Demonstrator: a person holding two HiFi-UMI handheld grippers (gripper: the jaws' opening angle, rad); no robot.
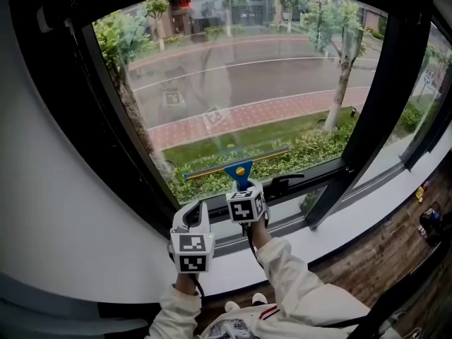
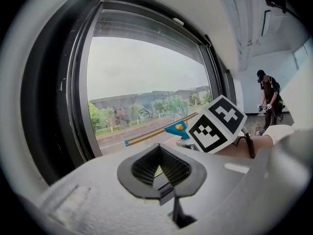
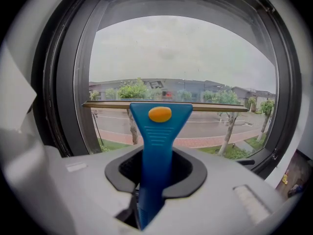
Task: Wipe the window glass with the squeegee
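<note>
Fingers (image 3: 188, 168) of your right gripper (image 3: 155, 166) clamp squeegee (image 3: 159, 126); left gripper (image 2: 159, 168) fingers together, empty. Keep blade flat on window glass (image 1: 233, 69), drawing toward 6 o'clock.

Head view looks steeply down on the window glass (image 1: 240, 83). Both gripper views face it closely, sharing the squeegee (image 3: 156, 131).

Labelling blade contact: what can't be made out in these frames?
Whether the squeegee blade touches the window glass: head view, too small, and no side-on angle.
Squeegee handle's lower end: right gripper view, buried in the right gripper's tongs.
Any streaks on the glass: all views, lost against reflections and the street.
</note>
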